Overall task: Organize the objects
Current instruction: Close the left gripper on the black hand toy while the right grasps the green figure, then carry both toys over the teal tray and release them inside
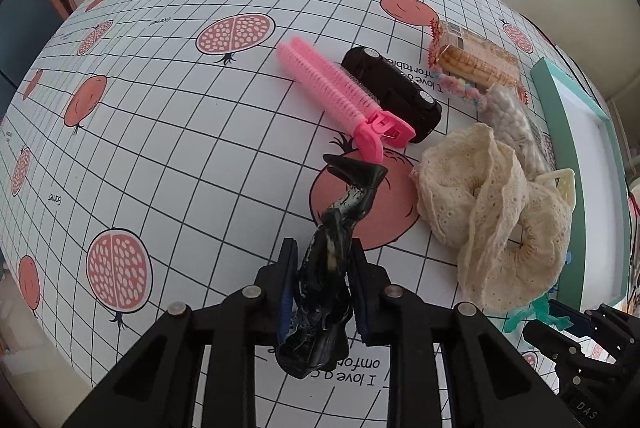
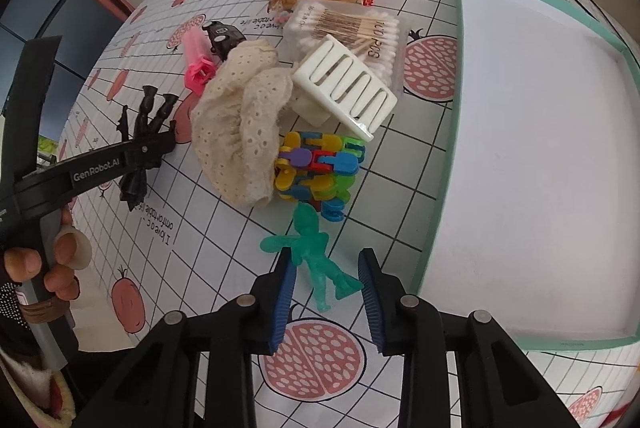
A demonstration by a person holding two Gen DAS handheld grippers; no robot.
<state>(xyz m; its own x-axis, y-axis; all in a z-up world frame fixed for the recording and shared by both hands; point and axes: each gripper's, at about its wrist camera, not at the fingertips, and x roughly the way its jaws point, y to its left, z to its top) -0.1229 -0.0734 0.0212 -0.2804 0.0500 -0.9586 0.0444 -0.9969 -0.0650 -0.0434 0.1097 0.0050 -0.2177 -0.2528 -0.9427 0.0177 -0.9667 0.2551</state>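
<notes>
Left wrist view: left tongs (image 1: 322, 292) pinch the black figure (image 1: 328, 268); right tongs (image 2: 326, 298) (spread) straddle the green figure (image 2: 316, 256).

Both fisheye cameras look down close along their gripper fingers at the pomegranate-print gridded tablecloth (image 1: 168, 131). They share the cream lace fabric bundle (image 1: 476, 199), at 2 o'clock in the left view and 11 o'clock in the right, and the shallow teal-rimmed white box (image 2: 448, 163).

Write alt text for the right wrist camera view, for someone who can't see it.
The open right gripper straddles a green toy figure lying on a pomegranate-print tablecloth. Beyond it sit colourful linked blocks, a cream lace cloth and a cotton swab pack, beside an empty teal-rimmed box. At left, the left gripper holds a black figure.
</notes>
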